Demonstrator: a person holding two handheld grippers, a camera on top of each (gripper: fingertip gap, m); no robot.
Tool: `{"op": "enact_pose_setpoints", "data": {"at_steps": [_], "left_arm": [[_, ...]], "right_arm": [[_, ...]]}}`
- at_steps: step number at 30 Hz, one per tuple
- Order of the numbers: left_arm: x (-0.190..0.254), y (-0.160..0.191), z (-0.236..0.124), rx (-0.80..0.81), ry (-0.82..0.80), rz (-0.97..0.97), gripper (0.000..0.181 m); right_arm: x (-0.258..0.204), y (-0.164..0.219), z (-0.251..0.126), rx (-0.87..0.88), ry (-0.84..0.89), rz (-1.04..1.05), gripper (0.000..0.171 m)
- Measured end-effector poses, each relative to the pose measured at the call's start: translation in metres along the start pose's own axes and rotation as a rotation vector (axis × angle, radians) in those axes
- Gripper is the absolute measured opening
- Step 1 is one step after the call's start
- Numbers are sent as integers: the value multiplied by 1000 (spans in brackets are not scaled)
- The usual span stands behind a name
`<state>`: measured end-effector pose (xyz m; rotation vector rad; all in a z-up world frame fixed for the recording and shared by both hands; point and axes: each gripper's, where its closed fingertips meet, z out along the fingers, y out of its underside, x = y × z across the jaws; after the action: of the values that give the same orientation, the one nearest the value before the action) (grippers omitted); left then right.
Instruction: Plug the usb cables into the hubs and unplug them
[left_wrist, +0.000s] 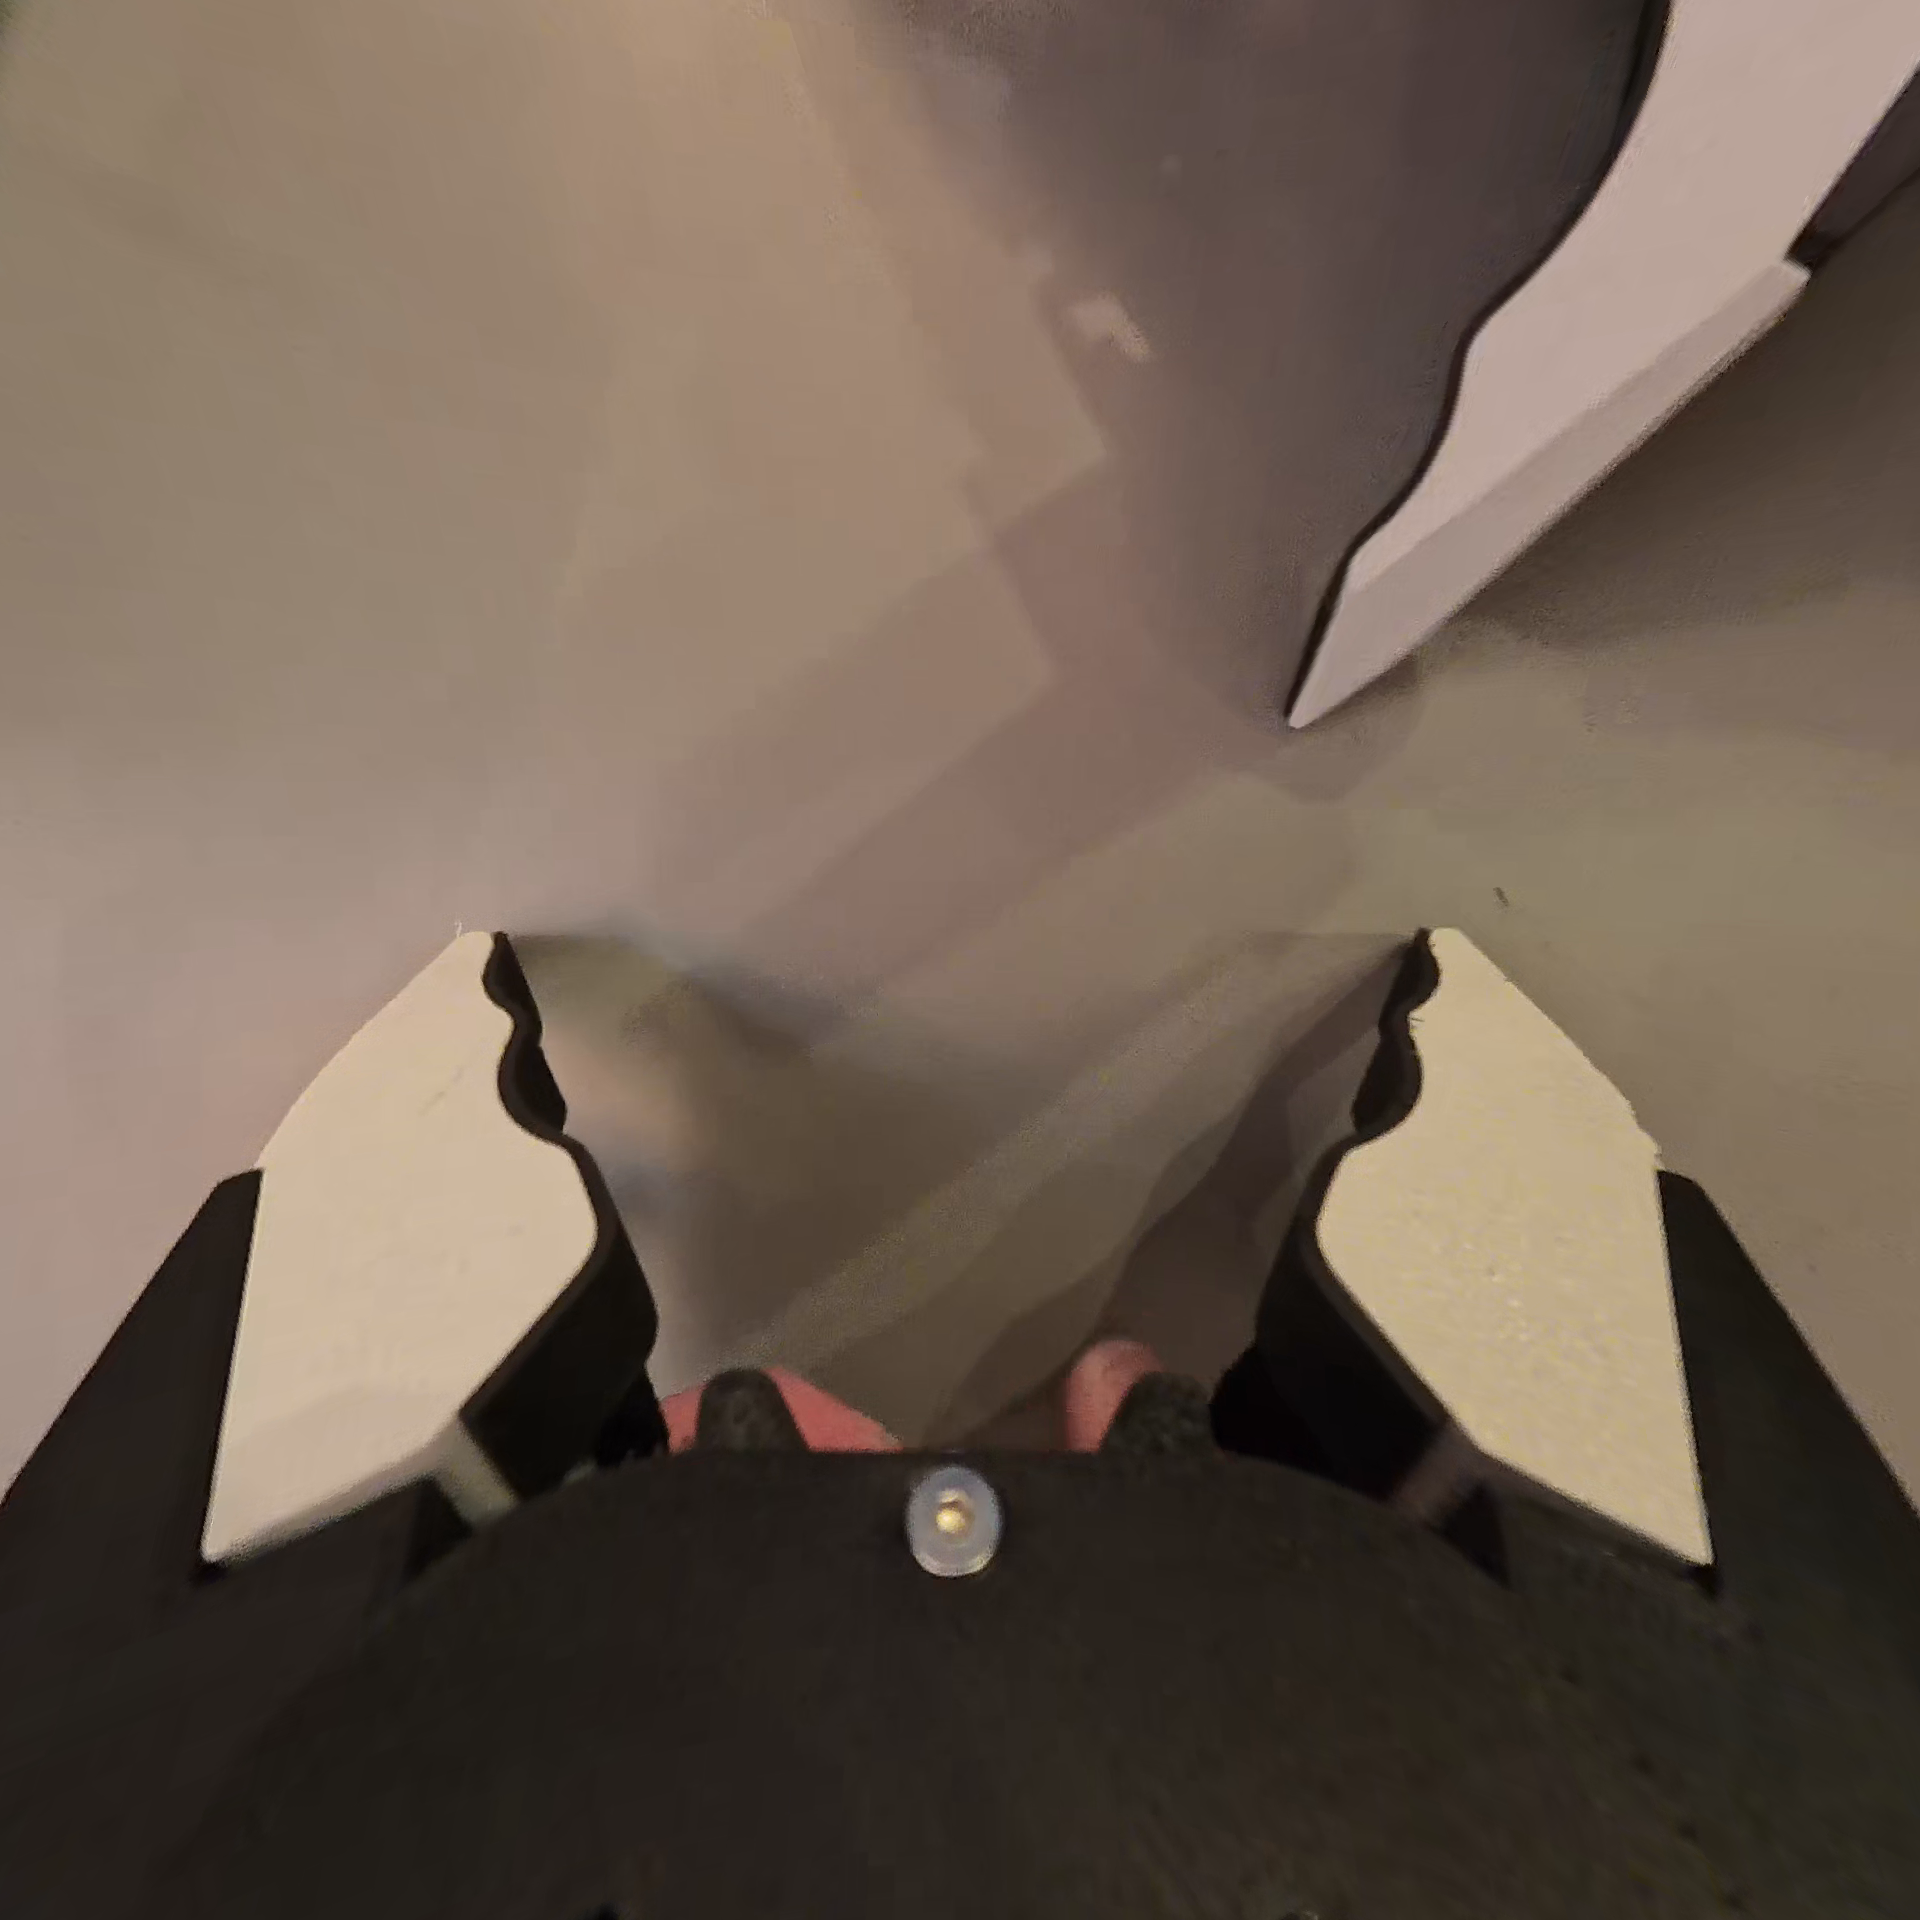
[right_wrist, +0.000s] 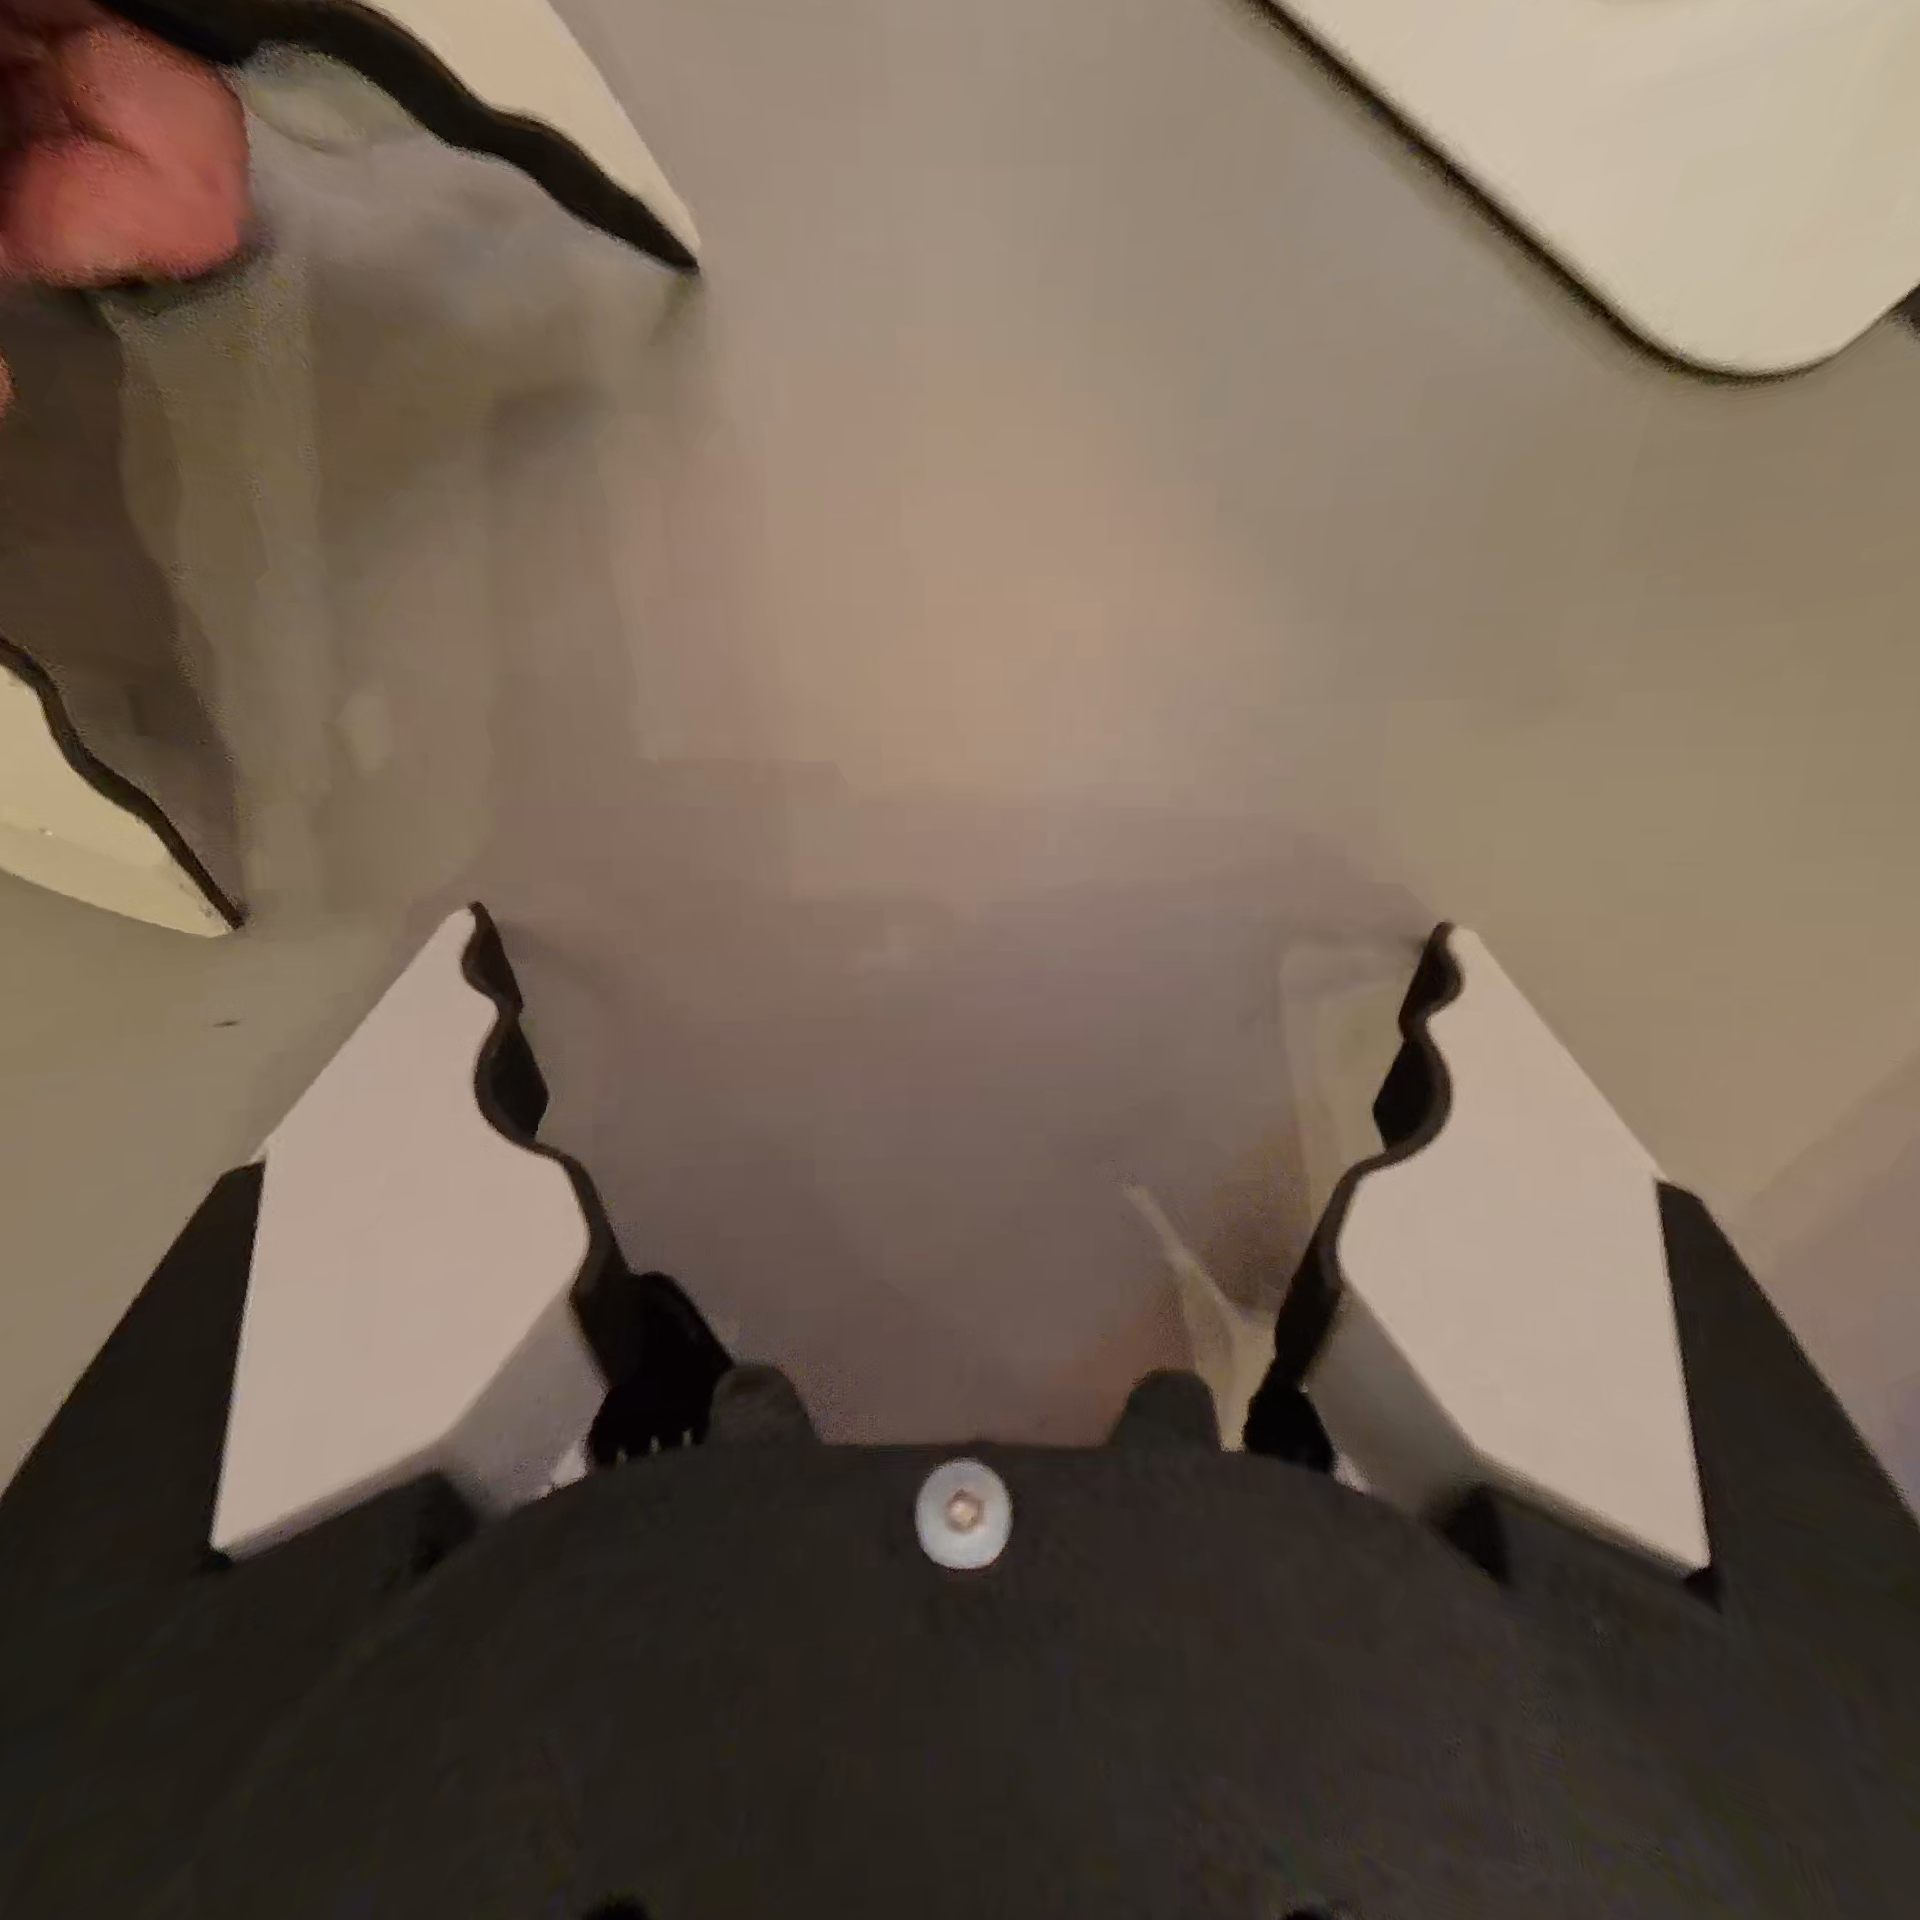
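USB cables and hubs cannot be made out in either view (wide smeared patches cover the middle of both), so their place, pointing and long axis cannot be told.

The left gripper (left_wrist: 961, 935), white fingers lined with wavy black pads, has its jaws spread wide with nothing between them, over a plain grey tabletop (left_wrist: 312, 520). Fingertips of the person's hand (left_wrist: 1101, 1392) show just behind its black body at 6 o'clock. At 1 o'clock in this view one white finger of the other gripper reaches in, its tip pointing toward 7 o'clock.

The right gripper (right_wrist: 958, 920) is likewise spread wide and holds nothing. At 10 o'clock in its view the left gripper's two fingers stand well apart, with a hand beside them at the corner. At 1 o'clock lies a flat white slab with a rounded corner (right_wrist: 1662, 156), its near edge running from 12 toward 3 o'clock; what it is cannot be told.
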<state>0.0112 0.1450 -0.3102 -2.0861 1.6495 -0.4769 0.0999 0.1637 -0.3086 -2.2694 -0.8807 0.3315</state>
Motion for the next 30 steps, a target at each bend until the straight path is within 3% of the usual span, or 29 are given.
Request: {"op": "enact_pose_setpoints", "data": {"at_steps": [6, 7, 8, 10, 14, 17, 30], "left_arm": [[4, -8, -2, 88, -28, 61, 145], [3, -8, -3, 91, -42, 49, 144], [3, -7, -3, 87, -48, 28, 140], [3, -7, -2, 77, -52, -6, 140], [2, -9, -4, 97, -86, 16, 143], [-4, -11, -6, 147, -114, 1, 142], [-5, -3, 1, 84, -38, -57, 146]], "right_arm": [[-3, -3, -3, 17, 23, -42, 159], [6, -5, -5, 19, 66, -29, 157], [9, -4, -5, 4, 64, 12, 144], [11, -1, -3, -22, 34, 38, 144], [6, 1, -1, -3, 26, 25, 159], [4, 0, -1, 4, 48, 51, 159], [3, 0, -1, 8, 45, 50, 159]]}}
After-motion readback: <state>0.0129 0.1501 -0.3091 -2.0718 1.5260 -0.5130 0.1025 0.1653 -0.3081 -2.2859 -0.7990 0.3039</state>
